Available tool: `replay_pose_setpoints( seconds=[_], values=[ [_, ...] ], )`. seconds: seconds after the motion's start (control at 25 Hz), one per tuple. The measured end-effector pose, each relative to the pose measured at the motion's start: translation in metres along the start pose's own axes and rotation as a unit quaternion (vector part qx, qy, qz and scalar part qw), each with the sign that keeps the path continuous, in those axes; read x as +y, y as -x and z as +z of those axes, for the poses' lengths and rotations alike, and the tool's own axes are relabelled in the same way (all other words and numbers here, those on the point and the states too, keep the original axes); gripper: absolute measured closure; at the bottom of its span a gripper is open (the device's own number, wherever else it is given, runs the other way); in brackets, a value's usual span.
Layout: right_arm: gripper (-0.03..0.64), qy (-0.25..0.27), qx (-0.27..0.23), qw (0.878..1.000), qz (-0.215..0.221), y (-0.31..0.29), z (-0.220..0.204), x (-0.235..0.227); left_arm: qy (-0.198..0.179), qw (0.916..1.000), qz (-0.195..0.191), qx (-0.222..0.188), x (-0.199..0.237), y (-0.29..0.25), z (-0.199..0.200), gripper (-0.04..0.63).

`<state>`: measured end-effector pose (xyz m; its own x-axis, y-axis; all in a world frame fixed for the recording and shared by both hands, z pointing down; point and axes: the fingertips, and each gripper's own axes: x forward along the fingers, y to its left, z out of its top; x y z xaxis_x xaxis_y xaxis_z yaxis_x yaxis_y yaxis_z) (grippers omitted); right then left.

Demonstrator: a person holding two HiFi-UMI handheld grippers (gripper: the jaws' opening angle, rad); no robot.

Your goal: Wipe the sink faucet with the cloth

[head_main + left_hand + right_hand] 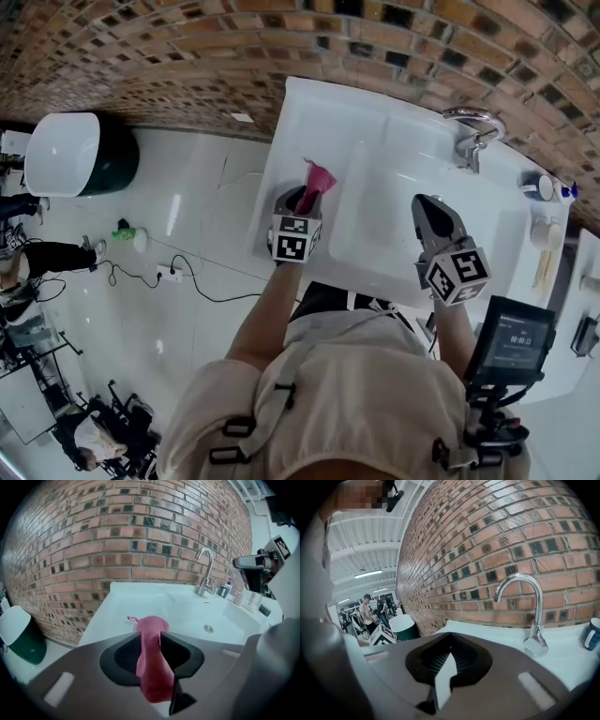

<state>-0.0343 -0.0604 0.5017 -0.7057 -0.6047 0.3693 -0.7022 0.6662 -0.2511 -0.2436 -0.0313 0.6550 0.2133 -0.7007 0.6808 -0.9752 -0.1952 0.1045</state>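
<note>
A pink cloth [317,178] stands bunched on the white sink's left ledge [300,122], and my left gripper [298,202] is shut on it. In the left gripper view the cloth [150,653] fills the gap between the two dark pads of my left gripper [151,637] and hangs below them. The chrome faucet [473,131] rises at the sink's back edge, to the right of the cloth. My right gripper [433,214] hovers over the basin's front right part, shut and holding nothing. From my right gripper [449,656] the faucet [529,611] is ahead and to the right, well apart. In the left gripper view the faucet [205,569] shows beyond the basin.
A brick wall [187,47] runs behind the sink. A blue cup [593,632] and small bottles [226,588] stand right of the faucet. A white-and-green bin [75,155] sits on the floor to the left, with cables and a power strip [169,274] nearby.
</note>
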Motion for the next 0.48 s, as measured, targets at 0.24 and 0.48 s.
replay_pose_setpoints(
  seconds=[0.24,0.48],
  values=[
    [0.624,0.023,-0.032,0.999,0.008,0.006,0.034,0.0,-0.01,0.9939,0.011,-0.11,-0.013,0.046,0.092,0.497],
    [0.624,0.036,-0.073,0.997,0.011,0.019,0.071,-0.003,-0.059,0.9704,-0.035,-0.231,-0.068,0.089,0.206,0.513]
  ],
)
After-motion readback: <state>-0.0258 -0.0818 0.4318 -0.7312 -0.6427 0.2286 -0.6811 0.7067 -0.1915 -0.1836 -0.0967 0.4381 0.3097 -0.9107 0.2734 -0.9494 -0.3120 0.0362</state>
